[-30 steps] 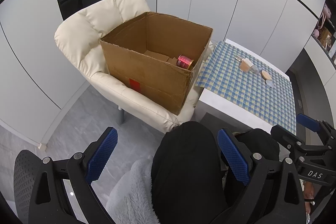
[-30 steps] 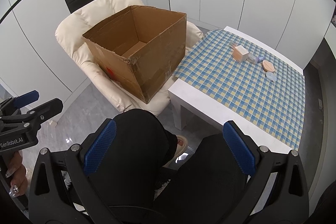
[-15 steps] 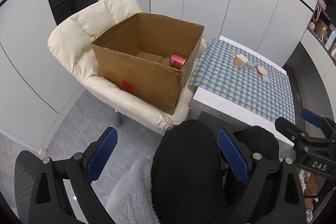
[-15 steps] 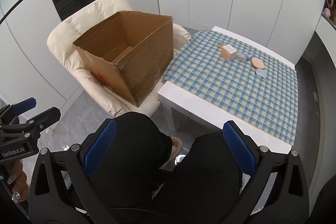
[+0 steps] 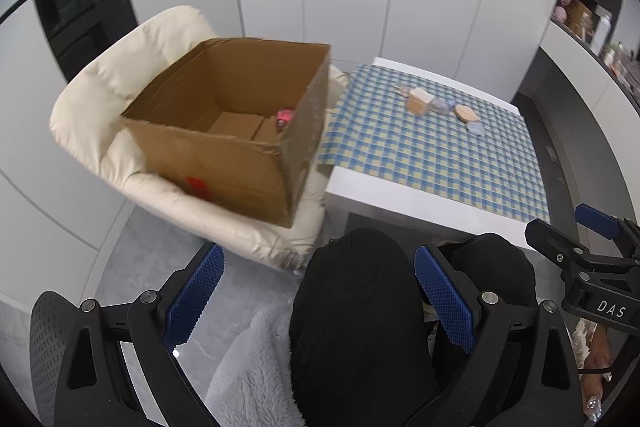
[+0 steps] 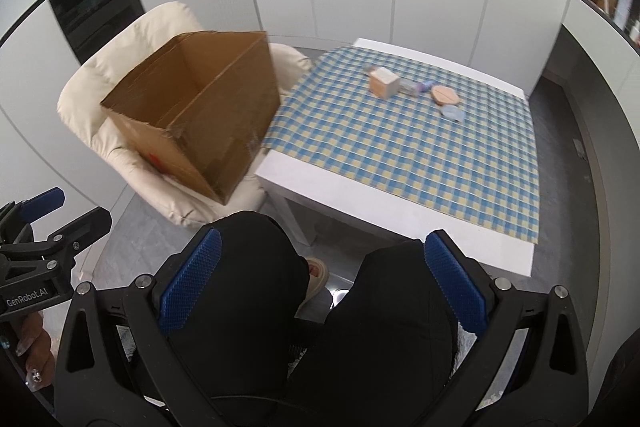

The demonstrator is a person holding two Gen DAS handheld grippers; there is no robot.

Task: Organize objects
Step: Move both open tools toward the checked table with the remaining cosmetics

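both claws, left [image 5: 316, 299] and right [image 6: 320, 283], are hanging wide and empty; next they are likely reaching for the block [image 6: 384, 83] on the bench [image 6: 400, 155], bound for the box [image 6: 192, 115].

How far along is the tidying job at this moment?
Done: one red can lies inside the cardboard box. In hand: nothing; the left gripper and right gripper both hang open over the person's lap. Left: the small items grouped on the checked tablecloth.
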